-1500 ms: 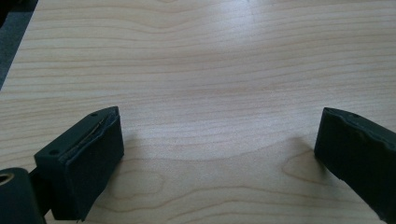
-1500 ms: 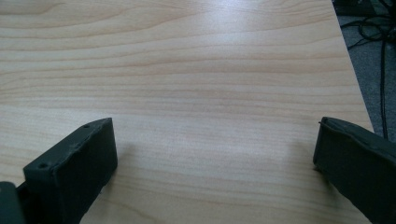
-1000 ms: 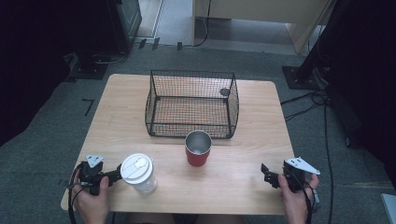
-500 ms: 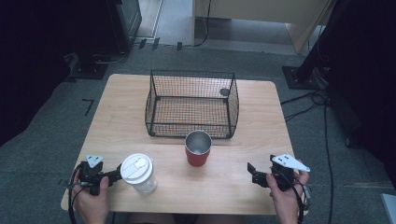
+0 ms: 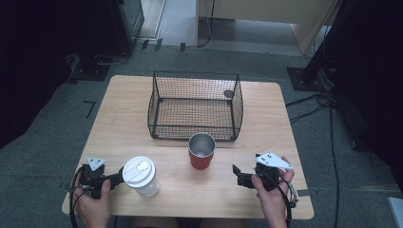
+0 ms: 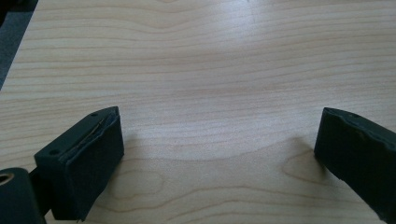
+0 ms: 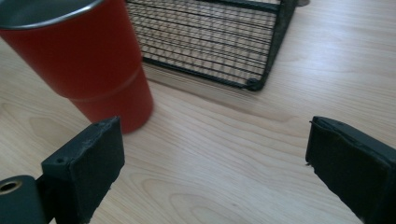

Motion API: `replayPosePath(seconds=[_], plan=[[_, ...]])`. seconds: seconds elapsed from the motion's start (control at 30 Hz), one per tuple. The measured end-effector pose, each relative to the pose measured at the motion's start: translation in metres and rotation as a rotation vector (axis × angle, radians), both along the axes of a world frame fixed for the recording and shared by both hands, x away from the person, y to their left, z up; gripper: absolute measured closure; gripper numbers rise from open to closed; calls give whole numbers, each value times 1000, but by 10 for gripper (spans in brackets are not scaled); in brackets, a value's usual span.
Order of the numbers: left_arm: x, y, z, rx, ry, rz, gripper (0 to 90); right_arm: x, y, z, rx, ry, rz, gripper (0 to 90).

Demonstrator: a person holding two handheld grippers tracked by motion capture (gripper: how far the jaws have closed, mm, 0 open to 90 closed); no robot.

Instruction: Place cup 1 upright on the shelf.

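Note:
A red cup with a metal inside stands upright on the wooden table, just in front of a black wire basket. A clear cup with a white lid stands near the front left. My left gripper rests on the table beside the lidded cup and is open, with bare wood between its jaws. To the right of the red cup my right gripper points left at it. This gripper is open and its jaws have just been opening, with nothing between them. The red cup stands ahead of its left jaw.
The basket is open on top and looks empty. A small dark round thing sits at its far right corner. Dark equipment and cables lie on the floor around the table.
My right gripper has moved left across the table's front toward the red cup and lifted a little. The left gripper and both cups have stayed put.

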State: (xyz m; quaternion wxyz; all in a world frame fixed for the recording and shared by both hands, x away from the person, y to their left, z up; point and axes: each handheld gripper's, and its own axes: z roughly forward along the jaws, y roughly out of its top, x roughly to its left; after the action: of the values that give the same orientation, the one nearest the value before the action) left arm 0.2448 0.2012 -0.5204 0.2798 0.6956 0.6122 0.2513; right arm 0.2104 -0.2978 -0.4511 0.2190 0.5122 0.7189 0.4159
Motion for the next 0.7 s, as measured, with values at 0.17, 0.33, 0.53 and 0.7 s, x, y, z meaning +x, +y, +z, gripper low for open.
replayPosePath(seconds=[0.17, 0.33, 0.53, 0.7], plan=[[0, 0, 0, 0, 0, 1, 21, 3, 15, 3, 4, -10, 33, 47], [0, 0, 0, 0, 0, 1, 21, 7, 31, 6, 5, -17, 71, 46], [0, 0, 0, 0, 0, 1, 21, 12, 52, 9, 13, -23, 108, 46], [0, 0, 0, 0, 0, 0, 21, 16, 66, 11, 14, -26, 127, 46]])
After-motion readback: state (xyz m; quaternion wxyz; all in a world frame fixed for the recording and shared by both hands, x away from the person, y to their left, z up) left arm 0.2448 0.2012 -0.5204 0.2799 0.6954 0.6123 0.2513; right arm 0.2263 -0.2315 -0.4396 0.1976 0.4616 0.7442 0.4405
